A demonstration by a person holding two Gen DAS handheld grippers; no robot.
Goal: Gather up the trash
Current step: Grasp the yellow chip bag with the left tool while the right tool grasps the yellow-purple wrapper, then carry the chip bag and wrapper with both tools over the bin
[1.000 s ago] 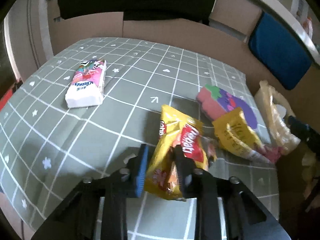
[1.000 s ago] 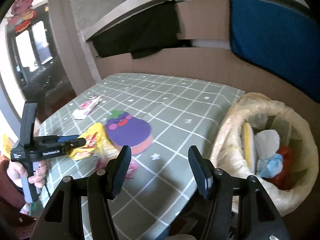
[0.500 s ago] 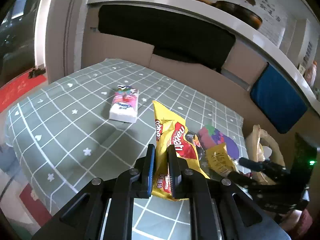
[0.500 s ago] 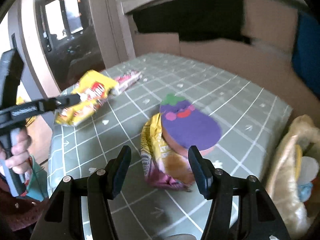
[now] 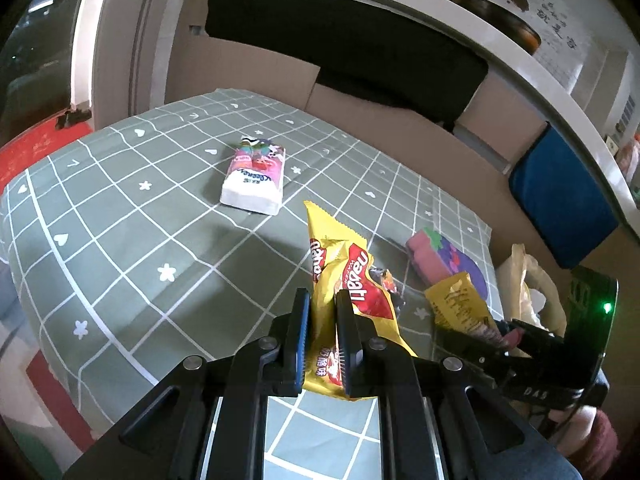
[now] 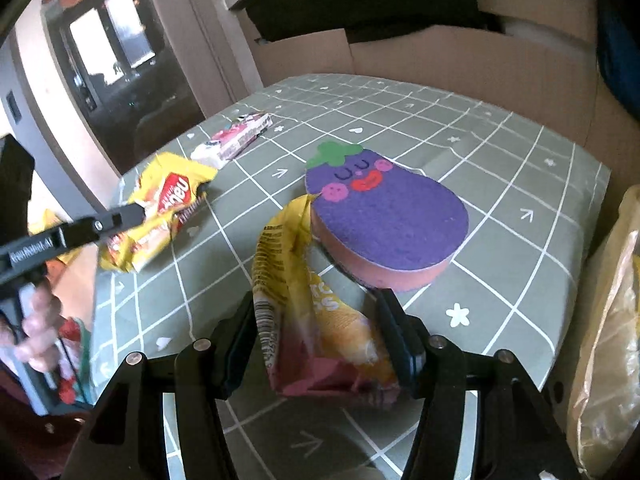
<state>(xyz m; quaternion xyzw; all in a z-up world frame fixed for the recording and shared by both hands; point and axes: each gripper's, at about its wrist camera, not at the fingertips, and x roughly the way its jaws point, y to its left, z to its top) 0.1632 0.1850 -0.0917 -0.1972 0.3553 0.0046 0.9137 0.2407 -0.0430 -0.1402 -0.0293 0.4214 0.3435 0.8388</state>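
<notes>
The bench (image 5: pixel 120 216) is only partly cleared. The left gripper (image 5: pixel 322 332) has its jaws clamped on a yellow snack bag (image 5: pixel 352 300), lifted clear. The right gripper (image 6: pixel 320 344) stands with jaws apart around a second yellow wrapper (image 6: pixel 288 280) lying against the eggplant sponge (image 6: pixel 388 216). A tissue pack (image 5: pixel 256 180) remains. Only the left view shows the lined bin (image 5: pixel 528 284) beyond the bench edge; the right view shows a person's hand (image 6: pixel 38 332).
</notes>
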